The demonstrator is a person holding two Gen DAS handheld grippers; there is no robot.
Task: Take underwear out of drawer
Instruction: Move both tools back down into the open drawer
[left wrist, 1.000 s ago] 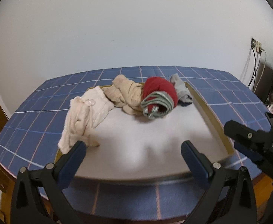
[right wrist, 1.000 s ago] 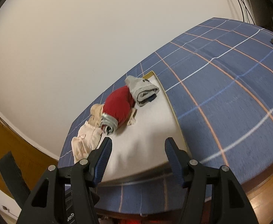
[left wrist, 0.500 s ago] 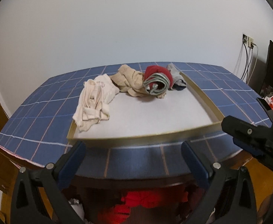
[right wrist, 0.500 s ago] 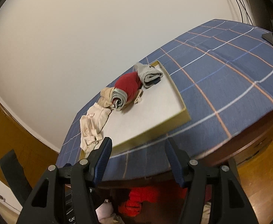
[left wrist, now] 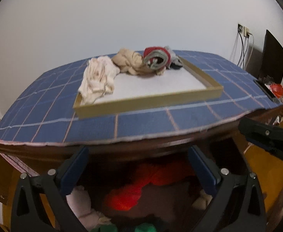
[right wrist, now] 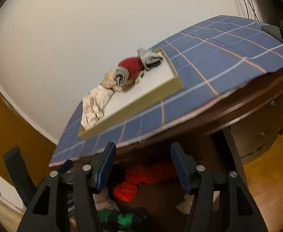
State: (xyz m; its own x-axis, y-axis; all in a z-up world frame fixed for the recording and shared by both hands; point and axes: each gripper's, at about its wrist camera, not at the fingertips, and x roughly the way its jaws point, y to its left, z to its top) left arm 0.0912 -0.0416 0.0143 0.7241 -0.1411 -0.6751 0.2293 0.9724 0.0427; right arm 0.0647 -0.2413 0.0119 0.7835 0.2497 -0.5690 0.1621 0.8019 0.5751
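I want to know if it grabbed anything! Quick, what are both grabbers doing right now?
Left gripper: open, holding nothing, above the open drawer.
Right gripper: open, holding nothing.

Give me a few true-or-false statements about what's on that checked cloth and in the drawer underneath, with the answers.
1. A shallow tray sits on the blue checked cloth. True.
2. The tray holds nothing. False: several garments lie along its far side, among them a red and grey rolled piece and a cream one.
3. The left gripper is clamped on a garment. False: its jaws stand apart with nothing between them.
4. Red fabric shows in the open drawer below the tabletop. True.
5. The right gripper is empty too. True.
6. A phone lies inside the tray. False: it lies on the cloth, far from the tray.
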